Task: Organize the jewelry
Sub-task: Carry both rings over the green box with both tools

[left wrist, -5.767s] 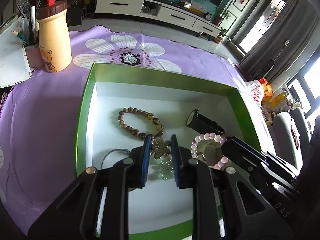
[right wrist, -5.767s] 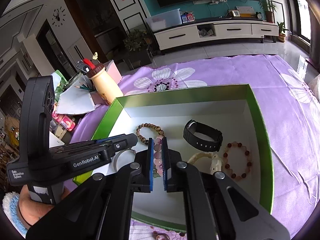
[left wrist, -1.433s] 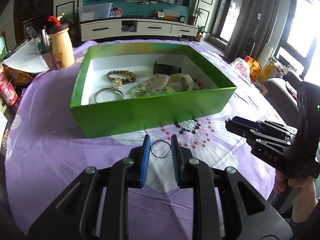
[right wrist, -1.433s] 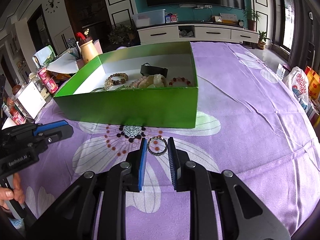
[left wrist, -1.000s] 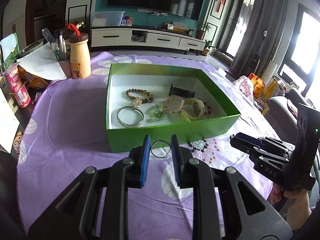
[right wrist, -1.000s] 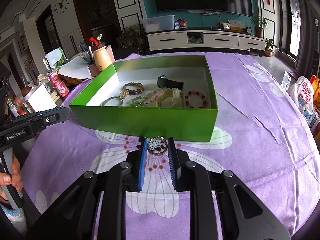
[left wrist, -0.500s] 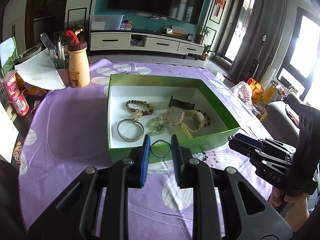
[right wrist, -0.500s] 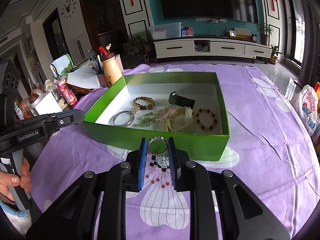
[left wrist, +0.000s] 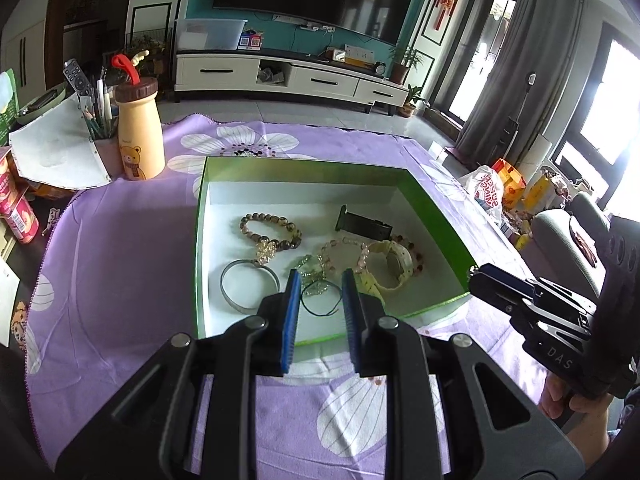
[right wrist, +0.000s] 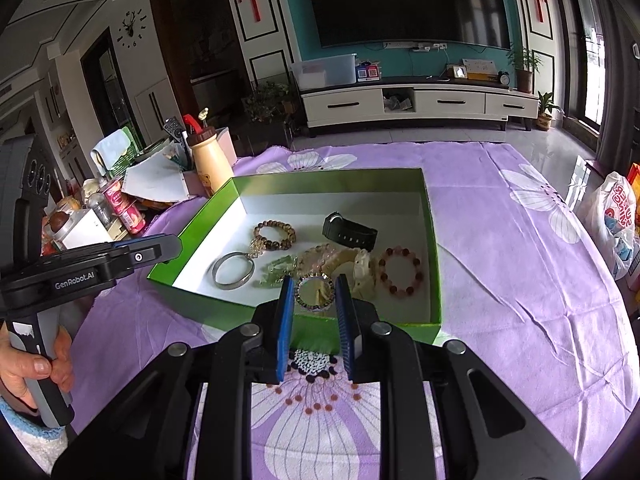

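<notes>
A green box (left wrist: 202, 208) (right wrist: 434, 264) with a white floor stands on the purple flowered cloth. In it lie a brown bead bracelet (left wrist: 270, 230), a silver bangle (left wrist: 248, 290), a black watch (right wrist: 350, 234), a cream watch (left wrist: 394, 264), pink beads (left wrist: 340, 250) and a red bead bracelet (right wrist: 400, 270). My left gripper (left wrist: 320, 300) is shut on a thin dark cord ring (left wrist: 321, 305) above the box's near edge. My right gripper (right wrist: 314, 292) is shut on a beaded ring bracelet (right wrist: 314, 289) above the box's near wall.
A yellow bear bottle (left wrist: 140, 136) and a pen cup (left wrist: 102, 140) stand at the cloth's far left beside papers and cans (left wrist: 18, 216). A plastic bag (right wrist: 618, 216) lies off the table's right side.
Both grippers have risen and moved forward with their pieces, from low over the cloth in front of the box to above its near edge.
</notes>
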### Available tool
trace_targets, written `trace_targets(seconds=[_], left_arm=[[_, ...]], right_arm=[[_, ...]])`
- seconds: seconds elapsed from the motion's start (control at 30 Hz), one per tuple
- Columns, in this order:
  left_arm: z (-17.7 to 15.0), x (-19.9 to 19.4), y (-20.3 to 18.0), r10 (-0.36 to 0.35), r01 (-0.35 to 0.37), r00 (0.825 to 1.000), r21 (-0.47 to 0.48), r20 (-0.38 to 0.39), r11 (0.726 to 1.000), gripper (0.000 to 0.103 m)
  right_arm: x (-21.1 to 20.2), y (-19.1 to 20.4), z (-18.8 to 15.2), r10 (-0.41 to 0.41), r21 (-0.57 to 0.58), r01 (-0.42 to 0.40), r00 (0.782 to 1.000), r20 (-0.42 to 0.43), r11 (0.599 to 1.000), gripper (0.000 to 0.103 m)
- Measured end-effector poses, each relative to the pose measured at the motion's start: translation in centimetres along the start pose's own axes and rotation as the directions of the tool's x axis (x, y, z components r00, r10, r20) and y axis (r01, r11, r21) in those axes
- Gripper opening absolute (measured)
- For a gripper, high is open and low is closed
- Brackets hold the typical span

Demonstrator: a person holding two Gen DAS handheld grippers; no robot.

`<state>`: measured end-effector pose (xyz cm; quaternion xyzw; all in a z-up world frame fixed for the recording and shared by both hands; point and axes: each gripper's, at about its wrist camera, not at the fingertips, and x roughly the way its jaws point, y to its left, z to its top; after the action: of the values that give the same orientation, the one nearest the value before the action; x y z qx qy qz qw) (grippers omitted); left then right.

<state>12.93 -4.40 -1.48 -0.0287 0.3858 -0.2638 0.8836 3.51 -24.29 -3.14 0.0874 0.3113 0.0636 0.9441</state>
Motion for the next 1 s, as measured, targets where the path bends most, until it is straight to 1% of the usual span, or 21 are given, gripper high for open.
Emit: trace_targets(seconds=[0.3,0.53,0.7,0.87,1.0], left_arm=[[2.7,2.7,2.0,-0.029,0.024,0.998,-0.091,-0.050,0.996,0.021],[4.4,5.2,3.2,-0.027,0.014,0.995,-0.133,-0.099,0.991,0.021],[5.2,7.1,4.2,-0.019,-0.006,0.990,-0.175,-0.140,0.985,0.021],[5.7,8.3,4.6,0.007,-0.036,0.987,-0.174,-0.161,0.984,0.021],[5.9,8.9,4.7,0.030,-0.058,0.984,-0.157,-0.174,0.986,0.021]], right_arm=[[1.3,-1.9,2.1,0.007,0.046,-0.007,1.000,-0.008,0.999,0.021],[3.0,-3.1,3.8,0.019,0.084,-0.017,1.000,-0.024,0.996,0.021],[4.6,-4.1,5.1,0.050,0.134,-0.042,0.997,-0.056,0.990,0.021],[6.5,-5.2,5.9,0.063,0.178,-0.045,0.994,-0.095,0.983,0.021],[8.1,-5.8,6.4,0.054,0.191,-0.028,0.990,-0.132,0.981,0.021]])
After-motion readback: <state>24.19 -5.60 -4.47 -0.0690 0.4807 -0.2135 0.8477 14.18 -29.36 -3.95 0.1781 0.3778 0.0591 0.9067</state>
